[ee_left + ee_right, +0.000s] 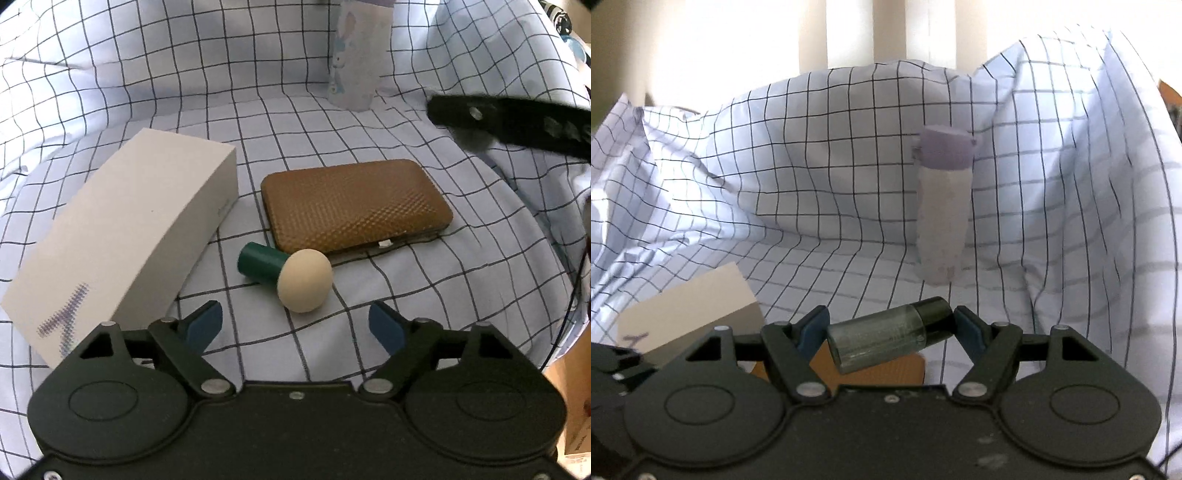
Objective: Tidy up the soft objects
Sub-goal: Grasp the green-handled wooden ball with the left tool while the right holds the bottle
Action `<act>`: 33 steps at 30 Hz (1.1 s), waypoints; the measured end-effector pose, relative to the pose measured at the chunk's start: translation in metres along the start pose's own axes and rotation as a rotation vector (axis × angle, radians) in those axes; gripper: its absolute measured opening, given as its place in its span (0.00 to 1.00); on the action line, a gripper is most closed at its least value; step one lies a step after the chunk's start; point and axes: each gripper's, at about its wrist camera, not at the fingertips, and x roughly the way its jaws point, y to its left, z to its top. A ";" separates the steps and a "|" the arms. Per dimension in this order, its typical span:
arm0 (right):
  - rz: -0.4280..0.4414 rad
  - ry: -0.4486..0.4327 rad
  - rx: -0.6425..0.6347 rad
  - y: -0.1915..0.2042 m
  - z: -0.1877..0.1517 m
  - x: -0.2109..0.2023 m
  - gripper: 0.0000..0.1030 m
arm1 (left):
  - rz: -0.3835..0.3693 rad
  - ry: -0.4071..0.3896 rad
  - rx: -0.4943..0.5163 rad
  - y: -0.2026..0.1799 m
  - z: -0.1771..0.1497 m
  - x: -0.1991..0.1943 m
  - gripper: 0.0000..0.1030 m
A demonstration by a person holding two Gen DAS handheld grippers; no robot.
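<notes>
While the right tool (891, 325) gripped a small clear bottle (886, 334) with a black cap crosswise between its pads, the left tool (295, 325) stood open and empty above the checked sheet (369, 295). Items lying on the sheet: mushroom-shaped sponge (286, 271) just ahead of the left tool; white box (129, 229) beside it; brown case (354, 205) behind; upright lilac-capped bottle (943, 206) farther back.

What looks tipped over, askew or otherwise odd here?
The mushroom-shaped toy lies on its side on the checked cloth. The right gripper holds a small bottle end to end, slightly tilted. No spill or damage shows.
</notes>
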 end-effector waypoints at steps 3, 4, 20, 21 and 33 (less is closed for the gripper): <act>-0.005 0.012 0.037 -0.004 -0.014 -0.012 0.70 | -0.020 0.001 0.005 -0.004 -0.001 0.000 0.75; -0.010 0.012 0.042 -0.005 -0.016 -0.015 0.70 | -0.029 -0.002 0.010 -0.006 -0.001 -0.001 0.75; -0.025 0.016 0.155 -0.023 -0.025 -0.033 0.71 | -0.098 -0.041 0.079 -0.026 -0.010 -0.011 0.83; -0.024 0.021 0.155 -0.023 -0.026 -0.032 0.70 | -0.086 -0.042 0.084 -0.027 -0.011 -0.012 0.83; -0.005 0.060 0.176 -0.020 -0.032 -0.027 0.71 | 0.030 -0.096 0.052 -0.008 0.000 -0.008 0.83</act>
